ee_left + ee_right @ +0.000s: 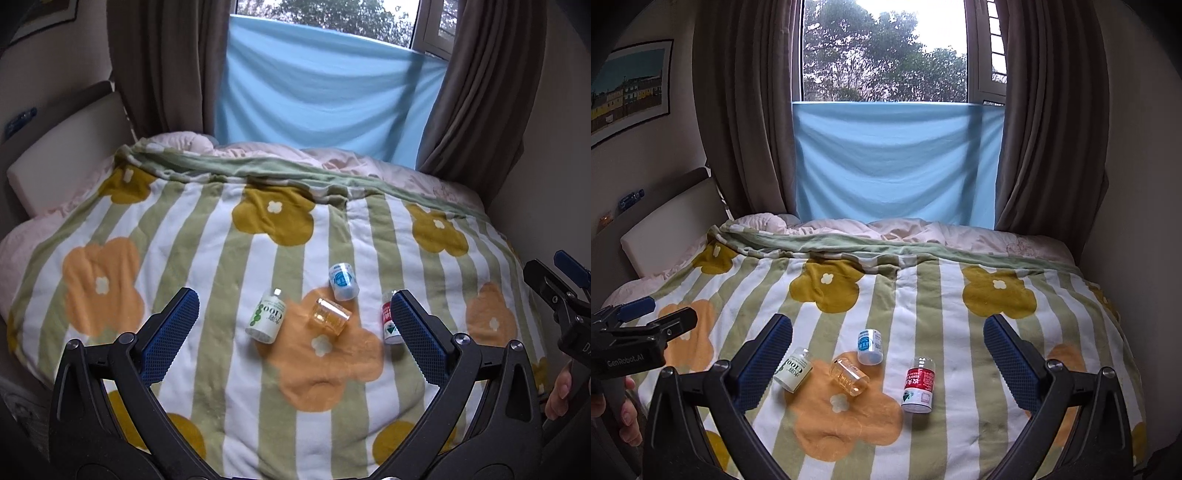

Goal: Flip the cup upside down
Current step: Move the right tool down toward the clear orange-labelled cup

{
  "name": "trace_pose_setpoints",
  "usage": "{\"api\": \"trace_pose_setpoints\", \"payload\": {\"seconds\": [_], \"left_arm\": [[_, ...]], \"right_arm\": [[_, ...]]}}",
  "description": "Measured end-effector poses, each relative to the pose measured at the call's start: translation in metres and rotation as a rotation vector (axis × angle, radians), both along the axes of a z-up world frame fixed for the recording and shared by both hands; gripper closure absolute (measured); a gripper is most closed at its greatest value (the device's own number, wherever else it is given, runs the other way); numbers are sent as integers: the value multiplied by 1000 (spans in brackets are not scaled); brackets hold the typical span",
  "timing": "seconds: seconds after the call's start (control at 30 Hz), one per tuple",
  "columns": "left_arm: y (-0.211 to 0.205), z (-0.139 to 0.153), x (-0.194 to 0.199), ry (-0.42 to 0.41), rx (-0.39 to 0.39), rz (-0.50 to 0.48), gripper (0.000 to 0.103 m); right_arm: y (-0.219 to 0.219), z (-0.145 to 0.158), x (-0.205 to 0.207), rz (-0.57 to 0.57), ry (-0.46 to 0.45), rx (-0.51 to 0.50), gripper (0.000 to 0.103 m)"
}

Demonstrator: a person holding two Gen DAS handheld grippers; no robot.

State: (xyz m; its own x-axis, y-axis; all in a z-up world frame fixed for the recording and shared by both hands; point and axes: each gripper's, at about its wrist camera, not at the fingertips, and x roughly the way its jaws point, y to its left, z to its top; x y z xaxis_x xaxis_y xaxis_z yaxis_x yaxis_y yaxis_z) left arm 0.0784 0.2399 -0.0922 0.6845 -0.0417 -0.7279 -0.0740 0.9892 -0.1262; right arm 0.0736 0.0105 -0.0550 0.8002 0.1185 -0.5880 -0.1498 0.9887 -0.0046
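A clear orange cup (330, 316) lies on its side on the flowered blanket (207, 236), on an orange flower. It also shows in the right wrist view (849, 377). My left gripper (293, 314) is open and empty, held above the blanket short of the cup. My right gripper (888, 341) is open and empty, also short of the cup. The right gripper shows at the right edge of the left wrist view (554, 284); the left gripper shows at the left edge of the right wrist view (646, 321).
Three small bottles lie around the cup: a white-and-green one (266, 317) to its left, a blue-and-white one (343, 281) behind it, a red-labelled one (919, 384) to its right. A headboard (672, 221) is at left, curtains (746, 110) and a window behind.
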Motion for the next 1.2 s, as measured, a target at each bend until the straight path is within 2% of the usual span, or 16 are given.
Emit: {"api": "trace_pose_setpoints", "payload": {"seconds": [0.17,0.27,0.4,0.5,0.73,0.9,0.97,1.2], "left_arm": [[6,-59,21,172,-23,22,0],[9,-94,29,260,-10,42,0],[19,-136,31,356,-23,82,0],[24,-164,31,409,-26,113,0],[32,-205,30,479,-32,172,0],[31,-216,33,500,-63,208,0],[30,-217,35,502,-65,217,0],[28,-215,40,492,-79,239,0]], "right_arm": [[20,-52,51,144,203,-58,0],[34,-96,88,231,338,-104,0],[59,-170,137,351,516,-175,0],[79,-228,167,422,643,-223,0],[116,-328,209,533,805,-384,1],[126,-363,221,609,886,-468,13],[127,-368,224,631,897,-490,14],[132,-380,241,672,938,-547,30]]}}
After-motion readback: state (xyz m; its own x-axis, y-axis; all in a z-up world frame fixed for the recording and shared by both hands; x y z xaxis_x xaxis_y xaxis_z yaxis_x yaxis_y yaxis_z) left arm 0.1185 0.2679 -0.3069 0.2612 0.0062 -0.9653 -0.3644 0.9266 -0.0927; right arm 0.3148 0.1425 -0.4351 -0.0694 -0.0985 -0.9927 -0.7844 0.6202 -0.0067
